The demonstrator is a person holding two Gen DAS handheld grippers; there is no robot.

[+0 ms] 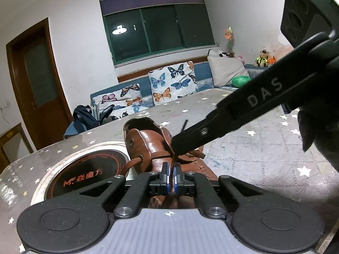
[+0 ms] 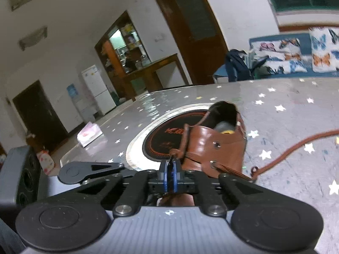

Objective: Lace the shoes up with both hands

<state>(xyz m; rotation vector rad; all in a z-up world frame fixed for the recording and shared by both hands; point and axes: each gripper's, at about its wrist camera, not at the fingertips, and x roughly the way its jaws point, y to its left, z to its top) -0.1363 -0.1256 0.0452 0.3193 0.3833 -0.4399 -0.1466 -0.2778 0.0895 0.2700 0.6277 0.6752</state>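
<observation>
A brown leather shoe (image 1: 152,146) stands on the star-patterned table (image 1: 254,148), partly over a round black hob. In the left wrist view my left gripper (image 1: 171,170) is shut, with a dark brown lace strand (image 1: 172,160) running up between its blue pads. My right gripper (image 1: 175,148) reaches in from the upper right, its tips at the shoe's eyelets; a dark lace tip (image 1: 185,124) sticks up behind them. In the right wrist view my right gripper (image 2: 170,166) is shut on a thin lace strand beside the shoe (image 2: 211,144). Another lace end (image 2: 296,146) trails right across the table.
The round hob (image 1: 91,169) is set into the table left of the shoe. A pink packet (image 2: 89,136) lies near the table's far left edge. A sofa with butterfly cushions (image 1: 169,80) and a dark backpack (image 1: 84,116) stand beyond the table.
</observation>
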